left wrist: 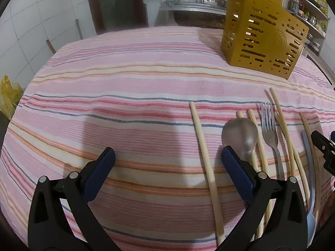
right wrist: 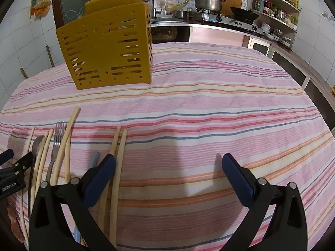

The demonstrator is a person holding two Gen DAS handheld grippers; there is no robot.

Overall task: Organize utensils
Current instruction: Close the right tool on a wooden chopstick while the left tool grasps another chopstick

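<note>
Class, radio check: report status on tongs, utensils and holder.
Left tongs open, empty. Right tongs open, empty. Chopsticks, spoon, fork flat on cloth; holder upright beyond. Path unobstructed.

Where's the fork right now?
The fork lies flat on the striped cloth, right of the spoon, among the chopsticks; in the right view it's far left.

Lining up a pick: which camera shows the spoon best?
The left wrist view: the spoon shows its whole bowl, facing up, beside the fork. In the right wrist view the spoon sits small at the left edge, partly hidden by chopsticks.
</note>
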